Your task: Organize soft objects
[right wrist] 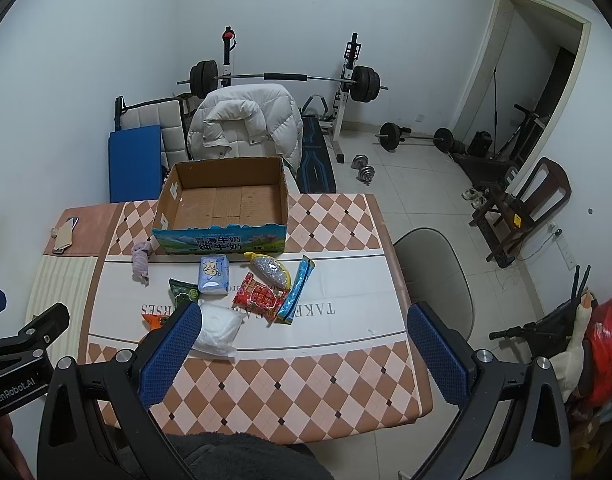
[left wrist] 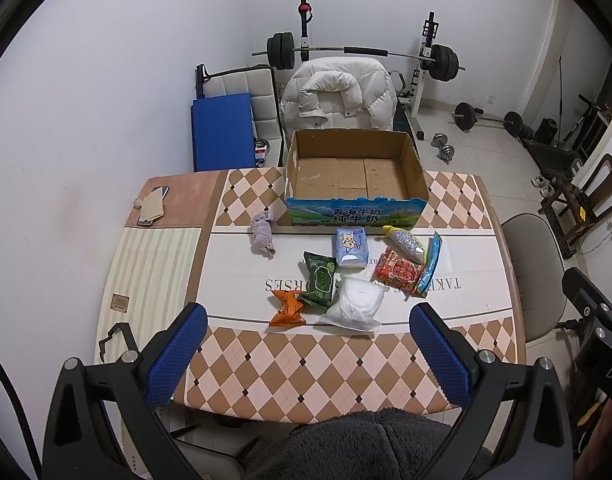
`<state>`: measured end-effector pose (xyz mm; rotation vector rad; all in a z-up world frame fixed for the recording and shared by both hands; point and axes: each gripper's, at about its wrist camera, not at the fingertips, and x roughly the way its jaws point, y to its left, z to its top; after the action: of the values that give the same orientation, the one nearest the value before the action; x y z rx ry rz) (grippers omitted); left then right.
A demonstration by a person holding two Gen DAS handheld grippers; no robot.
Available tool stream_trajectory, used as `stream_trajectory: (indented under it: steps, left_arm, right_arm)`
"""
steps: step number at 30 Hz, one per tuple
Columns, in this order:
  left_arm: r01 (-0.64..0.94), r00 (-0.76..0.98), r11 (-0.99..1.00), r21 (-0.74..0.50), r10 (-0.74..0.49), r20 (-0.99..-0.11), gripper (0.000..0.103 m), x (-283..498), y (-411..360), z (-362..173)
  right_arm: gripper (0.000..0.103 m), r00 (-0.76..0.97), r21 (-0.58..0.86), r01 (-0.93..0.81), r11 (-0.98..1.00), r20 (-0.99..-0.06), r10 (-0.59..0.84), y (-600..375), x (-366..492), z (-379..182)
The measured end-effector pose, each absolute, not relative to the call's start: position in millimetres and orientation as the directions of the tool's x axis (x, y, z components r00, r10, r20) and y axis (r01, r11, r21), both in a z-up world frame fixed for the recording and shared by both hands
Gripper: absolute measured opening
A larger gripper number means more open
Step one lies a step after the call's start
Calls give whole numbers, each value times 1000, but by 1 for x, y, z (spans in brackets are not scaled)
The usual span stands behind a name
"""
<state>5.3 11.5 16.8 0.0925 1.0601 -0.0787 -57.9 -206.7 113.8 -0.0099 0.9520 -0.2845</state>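
An open, empty cardboard box stands at the far side of the table. In front of it lie a grey cloth, a tissue pack, a green packet, an orange packet, a white bag, a red packet, a beaded pouch and a blue sachet. My left gripper and right gripper are both open and empty, held above the near table edge.
A phone and papers lie at the table's far left corner. A chair with a white jacket stands behind the box, a grey chair at the table's right. Weights and a barbell rack fill the room behind.
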Motion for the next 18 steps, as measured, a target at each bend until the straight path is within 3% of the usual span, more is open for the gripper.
stream_trajectory:
  steps: [18]
  left_arm:
    - [97, 500, 994, 41, -13, -866, 103, 12, 9, 30]
  right_arm:
    - [103, 556, -128, 226, 966, -797, -236, -204, -52, 122]
